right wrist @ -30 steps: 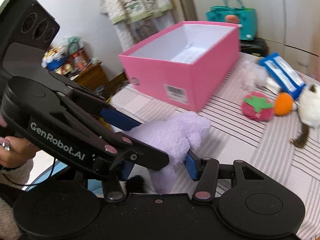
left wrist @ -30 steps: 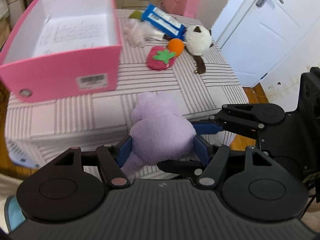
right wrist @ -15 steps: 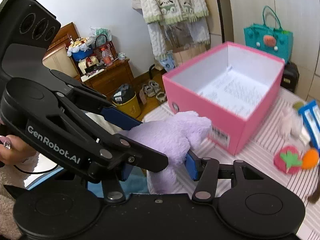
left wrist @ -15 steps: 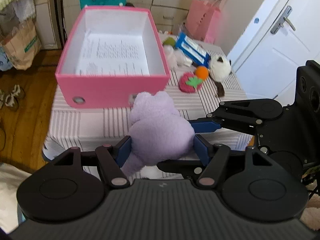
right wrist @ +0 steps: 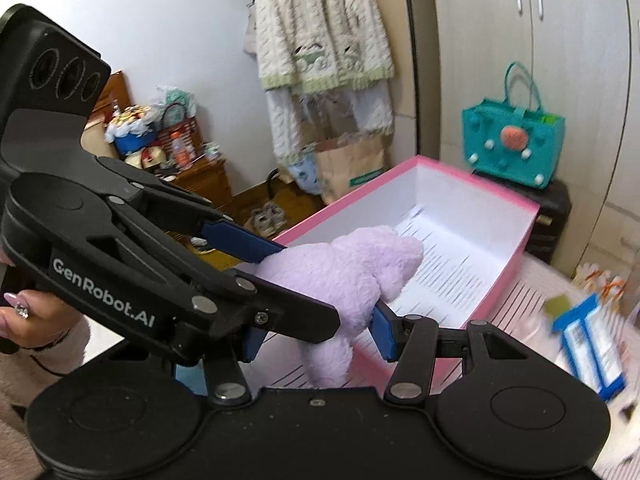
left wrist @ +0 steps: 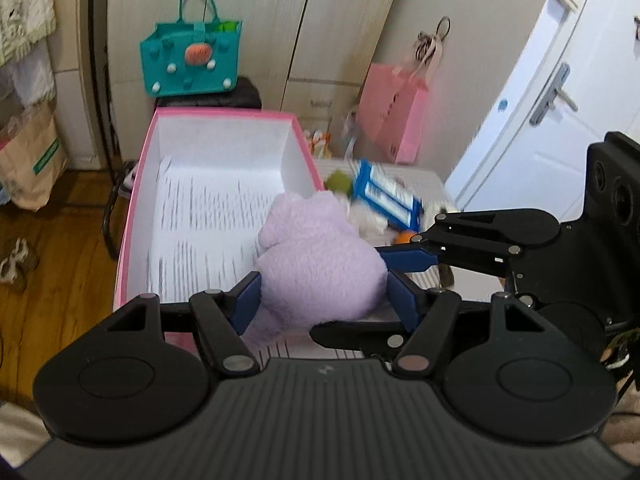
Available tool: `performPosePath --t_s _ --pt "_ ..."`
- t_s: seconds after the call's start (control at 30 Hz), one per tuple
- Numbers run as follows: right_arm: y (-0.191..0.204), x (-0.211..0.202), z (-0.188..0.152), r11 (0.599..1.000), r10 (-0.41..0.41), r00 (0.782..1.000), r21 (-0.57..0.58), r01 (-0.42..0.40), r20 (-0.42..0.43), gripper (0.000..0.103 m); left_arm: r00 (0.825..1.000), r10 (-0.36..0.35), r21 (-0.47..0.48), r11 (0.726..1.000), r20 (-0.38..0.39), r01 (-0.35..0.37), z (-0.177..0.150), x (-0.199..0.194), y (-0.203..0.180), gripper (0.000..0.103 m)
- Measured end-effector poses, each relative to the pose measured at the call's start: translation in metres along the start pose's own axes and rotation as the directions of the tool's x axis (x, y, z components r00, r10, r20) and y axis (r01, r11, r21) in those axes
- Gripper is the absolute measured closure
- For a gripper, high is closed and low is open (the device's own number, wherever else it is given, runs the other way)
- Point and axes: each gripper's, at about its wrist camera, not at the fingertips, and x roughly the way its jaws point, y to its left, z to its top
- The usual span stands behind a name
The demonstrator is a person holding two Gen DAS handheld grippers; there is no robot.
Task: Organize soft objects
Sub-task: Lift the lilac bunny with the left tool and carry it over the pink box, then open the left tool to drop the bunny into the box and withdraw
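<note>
Left wrist view: the purple plush toy [left wrist: 316,264] sits squeezed between the blue pads of the left gripper [left wrist: 324,298], dead centre of the claw, with the right gripper [left wrist: 404,258] pinching it from three o'clock. Both claws are clamped on it. It hangs over the near end of the pink box [left wrist: 138,200], head pointing to twelve o'clock. Right wrist view: the toy fills the right gripper's jaws, one leg dangling towards six o'clock, left gripper [right wrist: 248,244] at nine o'clock.
</note>
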Motion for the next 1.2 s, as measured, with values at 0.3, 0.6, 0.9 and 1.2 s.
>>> performPosePath --t_s 0.3,0.6,0.9,1.2 --pt "-0.065 0.061 0.033 0.999 -0.042 0.999 0.015 0.042 -0.011 0.044 1.000 0.002 -0.108 0.994 0.016 0.000 0.049 0.080 0.043 0.037" --pt "-0.089 0.127 0.043 0.980 -0.180 0.977 -0.107 0.169 -0.110 0.044 0.996 -0.008 -0.276 0.961 -0.088 -0.016 0.078 0.165 0.089 0.035" --pt "-0.105 0.156 0.050 0.964 -0.231 0.955 -0.176 0.198 -0.189 0.045 0.989 -0.039 -0.378 0.925 -0.142 -0.018 0.084 0.200 0.110 0.035" --pt "-0.094 0.153 0.044 0.905 -0.353 0.925 -0.301 0.299 -0.142 0.040 0.991 0.008 -0.379 0.924 -0.137 -0.060 0.088 0.199 0.118 0.035"
